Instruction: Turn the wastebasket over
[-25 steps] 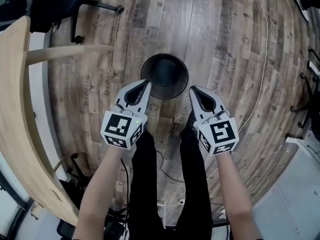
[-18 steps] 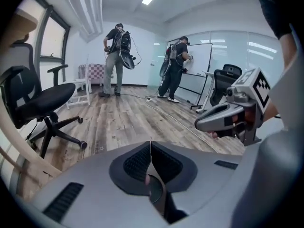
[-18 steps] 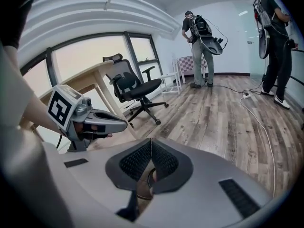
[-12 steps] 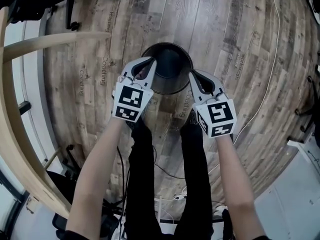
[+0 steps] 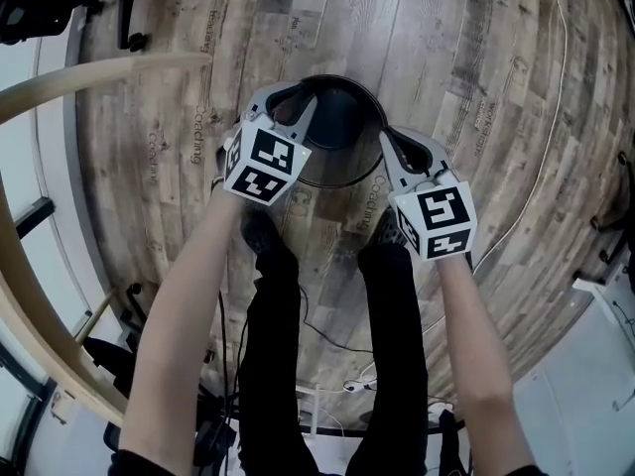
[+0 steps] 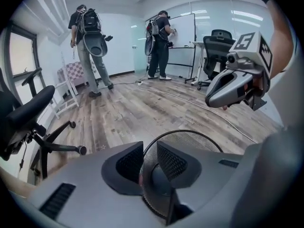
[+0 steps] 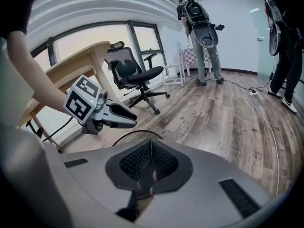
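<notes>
On the wooden floor [image 5: 476, 87], just ahead of the person's feet: wastebasket [image 5: 342, 127], black mesh, round, upright, mouth up, not yet turned

- Left gripper [image 5: 298, 102]: at the basket's left rim, jaws opening, mesh wall standing between the pads but not pressed (no hold as yet)
- Right gripper [image 5: 389, 139]: at the right rim, jaws together, nothing seen between them; tips just beside the rim, contact uncertain
- Step in hand, as judged: approach and taking hold, one gripper to each side of the rim; turning not begun
- Next move, as judged: left jaws to close on the rim between them; right jaws to part, straddle the opposite rim and close; then lift clear of the floor, roll both wrists together until mouth down, and set back on the boards
- Caution: thin mesh, likely to flex or slip under a one-sided pinch; white cable [image 5: 541, 117] well apart, no hindrance
</notes>
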`<state>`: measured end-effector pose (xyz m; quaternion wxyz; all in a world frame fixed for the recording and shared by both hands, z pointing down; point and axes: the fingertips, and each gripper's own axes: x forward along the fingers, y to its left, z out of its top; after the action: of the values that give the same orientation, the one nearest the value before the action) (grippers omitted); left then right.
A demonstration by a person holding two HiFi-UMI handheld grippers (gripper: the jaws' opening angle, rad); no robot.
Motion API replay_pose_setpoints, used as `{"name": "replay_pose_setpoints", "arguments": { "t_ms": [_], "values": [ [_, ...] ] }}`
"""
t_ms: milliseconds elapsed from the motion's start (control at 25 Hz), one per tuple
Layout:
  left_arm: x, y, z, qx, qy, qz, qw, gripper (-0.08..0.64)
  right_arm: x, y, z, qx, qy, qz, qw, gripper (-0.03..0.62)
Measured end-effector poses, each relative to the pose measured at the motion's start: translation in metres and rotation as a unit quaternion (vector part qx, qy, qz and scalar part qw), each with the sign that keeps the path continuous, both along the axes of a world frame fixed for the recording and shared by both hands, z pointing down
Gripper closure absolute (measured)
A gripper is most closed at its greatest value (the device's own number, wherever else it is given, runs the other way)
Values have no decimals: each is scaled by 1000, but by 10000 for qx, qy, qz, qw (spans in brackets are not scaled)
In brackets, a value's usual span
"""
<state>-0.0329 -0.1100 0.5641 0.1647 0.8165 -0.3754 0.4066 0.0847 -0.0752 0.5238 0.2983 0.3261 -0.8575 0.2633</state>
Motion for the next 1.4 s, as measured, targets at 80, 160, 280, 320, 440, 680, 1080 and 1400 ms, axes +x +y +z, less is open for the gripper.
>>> {"name": "replay_pose_setpoints", "arguments": {
  "t_ms": [80, 160, 280, 320, 440, 680, 1080, 1400],
  "values": [
    [-1, -3, 12, -78, -67, 26, 9999, 446, -3, -5, 8, 22, 29, -25, 10000, 558],
    [-2, -4, 23, -134, -119, 38, 9998, 439, -3, -10, 14, 30, 33, 37, 10000, 558],
    [-2, -8, 36, -218, -208, 109, 9995, 422, -6, -14, 21, 27, 52, 98, 9999, 558],
    [-2, -9, 40, -252, -240, 154, 9993, 417, -7, -14, 23, 29, 80, 86, 9999, 558],
    [1, -16, 52, -296, -345, 270, 9986, 410, -8, -15, 27, 11, 149, 47, 9999, 558],
    [8, -19, 79, -596, -592, 444, 9955, 411, 5, -19, 29, 11, 259, -53, 9997, 558],
    [7, -22, 87, -560, -858, 733, 9920, 474, 15, -15, 31, -60, 272, 105, 9996, 558],
    [7, -23, 86, -484, -1159, 1352, 9828, 500, 15, -15, 32, -59, 247, 226, 9994, 558]
  ]
}}
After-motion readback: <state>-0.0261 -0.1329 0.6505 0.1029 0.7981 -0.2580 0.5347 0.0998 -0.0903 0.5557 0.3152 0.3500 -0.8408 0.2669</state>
